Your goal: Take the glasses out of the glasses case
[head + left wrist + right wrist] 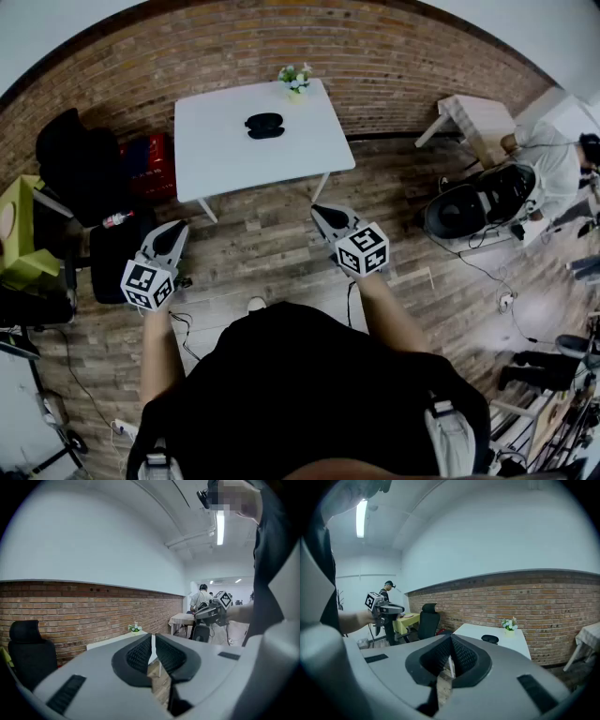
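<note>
A black glasses case [264, 125] lies closed on the white table [216, 150], well ahead of me across the wooden floor. In the right gripper view the glasses case [490, 639] is a small dark shape on the table [506, 644]. The glasses themselves are not visible. My left gripper [173, 230] is held in the air at lower left, its jaws together with nothing between them. On the other side my right gripper [325, 213] hangs just short of the table's near edge, also shut and empty. Both are far from the case.
A small flower pot [296, 80] stands at the table's far edge by the brick wall [394, 66]. A black office chair [80, 159] and a red box [148, 164] are left of the table. A wooden side table [478, 122], a seated person [553, 164] and floor cables lie right.
</note>
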A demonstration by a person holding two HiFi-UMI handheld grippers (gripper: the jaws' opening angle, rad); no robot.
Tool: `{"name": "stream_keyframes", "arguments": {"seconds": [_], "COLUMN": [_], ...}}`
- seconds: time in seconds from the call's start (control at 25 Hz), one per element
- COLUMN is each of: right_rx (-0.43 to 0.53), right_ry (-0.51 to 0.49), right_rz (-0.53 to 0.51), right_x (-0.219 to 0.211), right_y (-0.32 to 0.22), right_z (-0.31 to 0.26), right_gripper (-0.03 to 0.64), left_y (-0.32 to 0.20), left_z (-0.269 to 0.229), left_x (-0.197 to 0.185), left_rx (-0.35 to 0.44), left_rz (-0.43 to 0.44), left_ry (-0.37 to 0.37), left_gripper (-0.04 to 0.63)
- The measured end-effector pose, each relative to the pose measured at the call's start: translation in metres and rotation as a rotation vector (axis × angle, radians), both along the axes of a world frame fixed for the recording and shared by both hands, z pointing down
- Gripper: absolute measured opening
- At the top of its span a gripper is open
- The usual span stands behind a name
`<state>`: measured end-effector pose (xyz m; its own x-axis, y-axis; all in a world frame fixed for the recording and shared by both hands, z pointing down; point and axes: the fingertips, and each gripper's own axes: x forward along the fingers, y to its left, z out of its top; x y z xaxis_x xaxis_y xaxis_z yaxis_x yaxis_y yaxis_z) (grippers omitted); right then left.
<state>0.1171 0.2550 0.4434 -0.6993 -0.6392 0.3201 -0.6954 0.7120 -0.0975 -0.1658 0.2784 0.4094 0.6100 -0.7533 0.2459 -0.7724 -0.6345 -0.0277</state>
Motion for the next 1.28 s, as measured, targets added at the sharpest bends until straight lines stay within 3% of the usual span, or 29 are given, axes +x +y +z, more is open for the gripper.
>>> {"name": "stream_keyframes", "arguments": {"seconds": [0.24,0.56,0.92,1.28], "right_rx": [0.060,0.089,0.094,0.126], "right_ry": [0.099,0.129,0.122,0.141], "right_rz": [0.029,0.089,0.226,0.256], "right_x": [-0.013,-0.037,-0.025,-0.023], "right_y": [-0.020,-0.028,-0.032,-0.048], "right_z": [0.000,-0.009,-0.016,-0.032], "right_gripper": [0.015,0.015,0.015,0.015], "left_y": [-0.021,-0.032,-0.040,-0.055], "left_z": [0.003,0.002,0.001,-0.014], "left_x": [-0.013,-0.032,-0.038,-0.032], "left_rx": [0.009,0.052,0.038,0.077], "left_rz": [0.018,0.089,0.145,0.180], "left_ry": [-0.037,-0.086,-0.061,-0.007], "left_gripper": [0.032,0.032,0.032,0.032]}}
